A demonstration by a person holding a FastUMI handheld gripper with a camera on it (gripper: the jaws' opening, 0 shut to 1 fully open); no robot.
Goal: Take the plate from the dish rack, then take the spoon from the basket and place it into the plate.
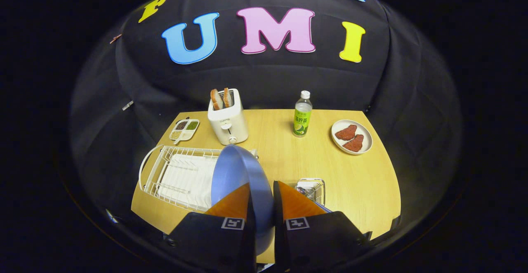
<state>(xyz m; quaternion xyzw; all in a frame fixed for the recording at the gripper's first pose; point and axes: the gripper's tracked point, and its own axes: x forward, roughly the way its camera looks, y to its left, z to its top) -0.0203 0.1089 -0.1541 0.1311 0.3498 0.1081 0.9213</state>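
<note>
your tool (262, 190) grips the plate (241, 182), lifted clear of the rack (173, 174); setting it on the bench (363, 182) and fetching the spoon from the basket (311, 187) remain.

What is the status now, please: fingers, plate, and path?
Fingers shut on blue plate, held on edge. Plate lifted beside white dish rack. Wire basket just ahead of fingers; table beyond it bare for set-down.

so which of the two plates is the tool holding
The blue plate, held on edge between the tool's fingers just ahead of the dish rack. The white plate with two reddish pieces lies flat across the table, past the bottle.
</note>
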